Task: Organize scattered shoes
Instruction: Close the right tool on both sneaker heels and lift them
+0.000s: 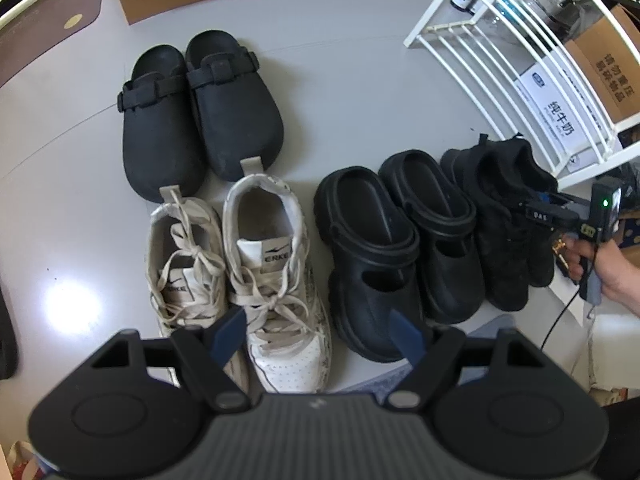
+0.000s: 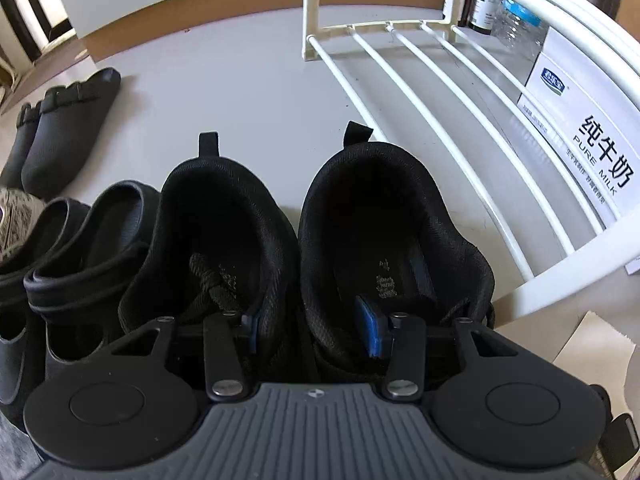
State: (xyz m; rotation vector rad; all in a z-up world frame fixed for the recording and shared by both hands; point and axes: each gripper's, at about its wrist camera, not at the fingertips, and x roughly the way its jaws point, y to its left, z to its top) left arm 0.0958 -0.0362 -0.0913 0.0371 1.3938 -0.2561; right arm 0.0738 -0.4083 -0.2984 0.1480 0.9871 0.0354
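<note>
Left wrist high over shoes, right wrist close, sharing black sneakers

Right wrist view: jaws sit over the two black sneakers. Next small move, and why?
Probably close the right gripper to pinch the inner collars of the black sneakers together. One blue pad is inside the right shoe's opening, the other at the left shoe's, and the jaws stand open. The white rack just beyond has bare rails.
</note>
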